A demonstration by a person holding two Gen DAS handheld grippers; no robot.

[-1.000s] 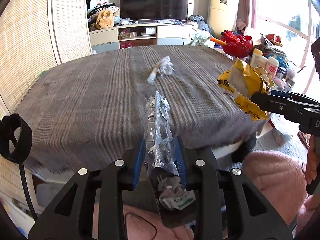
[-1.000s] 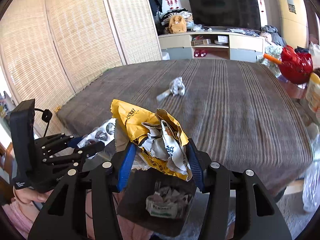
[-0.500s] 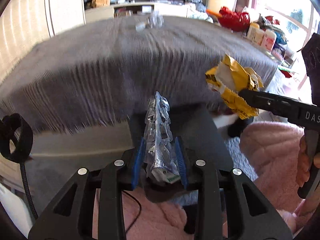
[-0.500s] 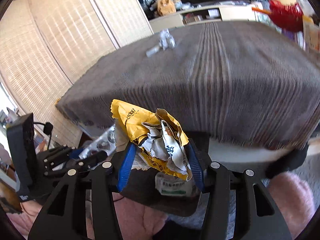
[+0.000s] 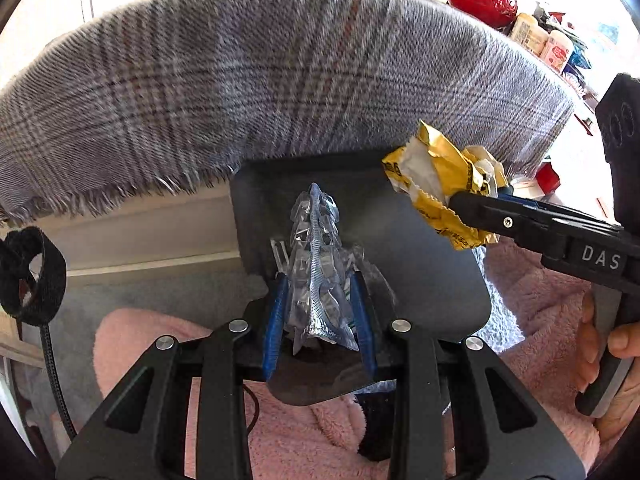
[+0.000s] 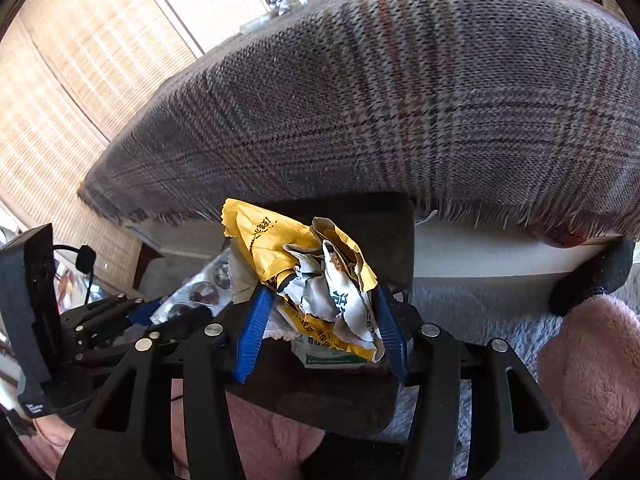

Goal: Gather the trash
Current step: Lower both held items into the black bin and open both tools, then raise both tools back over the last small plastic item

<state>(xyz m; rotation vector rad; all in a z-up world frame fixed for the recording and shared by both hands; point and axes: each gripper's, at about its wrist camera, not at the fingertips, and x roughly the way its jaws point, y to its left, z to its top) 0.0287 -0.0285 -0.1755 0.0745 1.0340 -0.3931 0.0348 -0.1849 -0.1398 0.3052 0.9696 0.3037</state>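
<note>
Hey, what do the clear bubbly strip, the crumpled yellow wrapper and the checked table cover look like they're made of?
Clear bubbly strip: likely thin moulded plastic with silvery foil backing, glossy, blister-shaped pockets.
Crumpled yellow wrapper: printed paper or film, matte, sharply creased, white inside.
Checked table cover: woven cloth, probably wool-like; visible twill weave, frayed fringe along the edge.

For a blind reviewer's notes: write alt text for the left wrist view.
The left gripper clamps a crumpled clear blister pack above a dark bin beside the plaid-covered table. At right, the right gripper holds a crumpled yellow wrapper over the same bin.
</note>
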